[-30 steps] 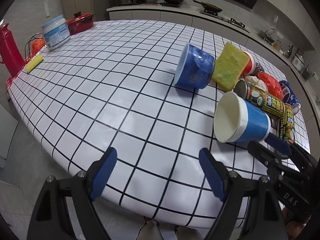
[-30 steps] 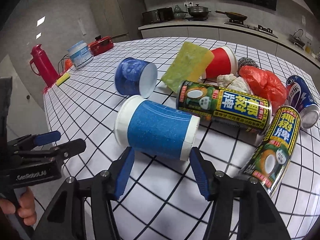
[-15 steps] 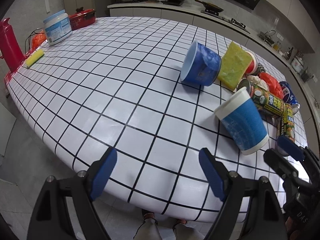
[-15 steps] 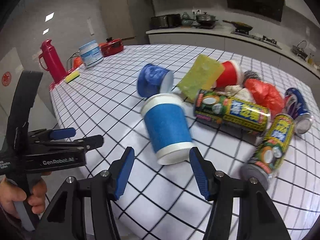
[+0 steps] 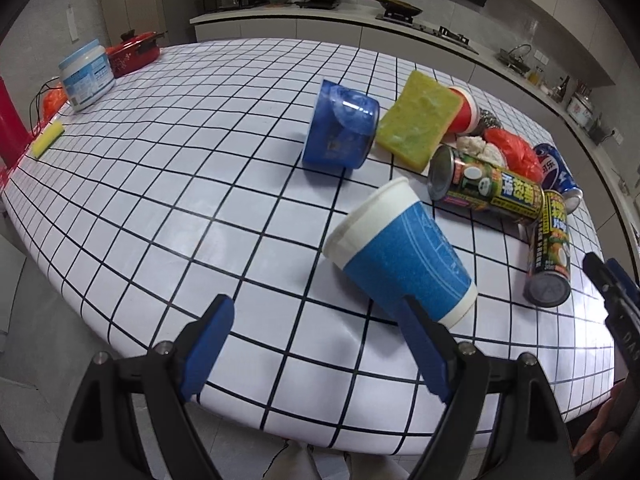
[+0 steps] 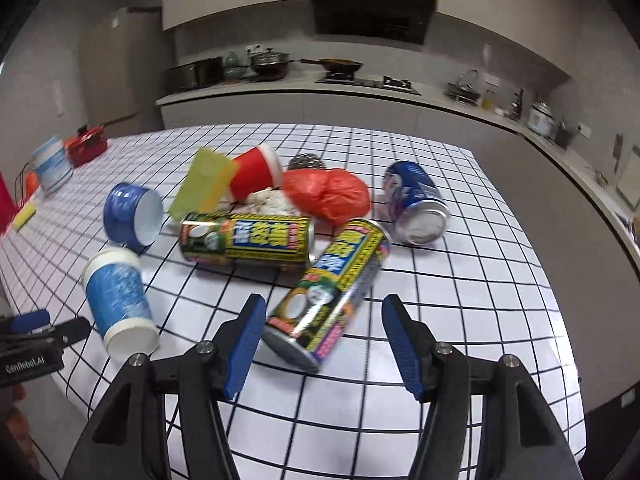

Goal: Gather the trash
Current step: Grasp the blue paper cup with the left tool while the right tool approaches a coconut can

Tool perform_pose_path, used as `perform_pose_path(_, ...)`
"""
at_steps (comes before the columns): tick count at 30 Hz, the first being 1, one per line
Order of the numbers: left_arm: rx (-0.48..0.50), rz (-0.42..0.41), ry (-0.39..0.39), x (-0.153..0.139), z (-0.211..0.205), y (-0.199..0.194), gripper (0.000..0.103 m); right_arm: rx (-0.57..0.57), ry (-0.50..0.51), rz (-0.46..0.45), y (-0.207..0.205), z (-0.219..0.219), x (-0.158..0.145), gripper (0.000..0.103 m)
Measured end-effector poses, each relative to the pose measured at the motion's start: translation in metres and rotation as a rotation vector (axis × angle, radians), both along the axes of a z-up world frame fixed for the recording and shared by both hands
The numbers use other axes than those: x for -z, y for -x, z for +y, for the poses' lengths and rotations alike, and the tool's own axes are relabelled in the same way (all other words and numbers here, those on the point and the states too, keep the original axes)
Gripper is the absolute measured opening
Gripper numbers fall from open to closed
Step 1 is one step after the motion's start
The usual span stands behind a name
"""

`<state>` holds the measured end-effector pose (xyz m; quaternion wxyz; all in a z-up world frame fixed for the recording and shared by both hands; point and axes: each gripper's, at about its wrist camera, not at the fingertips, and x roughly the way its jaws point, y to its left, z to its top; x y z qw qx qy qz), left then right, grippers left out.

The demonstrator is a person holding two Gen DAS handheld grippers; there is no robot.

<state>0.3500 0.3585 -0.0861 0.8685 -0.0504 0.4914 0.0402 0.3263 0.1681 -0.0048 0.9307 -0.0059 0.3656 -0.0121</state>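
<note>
A blue paper cup (image 5: 400, 256) (image 6: 116, 300) lies on its side on the tiled table (image 5: 180, 200), base toward the near edge. My left gripper (image 5: 320, 344) hangs open just before it, the right finger beside the cup's base. A yellow-green drink can (image 6: 328, 292) (image 5: 550, 256) lies with its near end between the jaws of my right gripper (image 6: 324, 344). Those jaws are opening and the pads stand clear of the can. Behind lie a second can (image 6: 248, 238), a Pepsi can (image 6: 416, 204), a red bag (image 6: 328, 194), a red cup (image 6: 256, 172), a green sponge (image 6: 204, 186) and a blue tub (image 6: 132, 216).
A white jar (image 5: 86, 76), a red pot (image 5: 134, 52), a red flask (image 5: 8, 120) and a small yellow sponge (image 5: 48, 140) stand at the table's far left. The table's near edge runs just under both grippers. A kitchen counter (image 6: 360, 88) lies behind.
My right gripper has left the blue paper cup and swung right and up to the near can. The cup has turned its base toward the near edge. My left gripper has drifted toward the cup.
</note>
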Motion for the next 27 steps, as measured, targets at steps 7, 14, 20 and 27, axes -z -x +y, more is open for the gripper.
perform_pose_path(7,-0.020,0.019,0.081,-0.001,0.004,0.000,0.085,0.011,-0.037,0.033,-0.006,-0.015,0.006,0.065)
perform_pose_path(14,-0.020,0.017,0.115,-0.006,-0.005,-0.003,0.085,0.024,-0.055,0.045,-0.009,-0.018,0.012,0.066)
perform_pose_path(20,-0.001,0.019,0.151,-0.009,-0.014,-0.008,0.085,0.047,-0.067,0.047,-0.010,-0.026,0.011,0.069)
perform_pose_path(27,0.028,0.027,0.167,-0.009,-0.026,-0.013,0.085,0.078,-0.074,0.044,-0.008,-0.035,0.011,0.072)
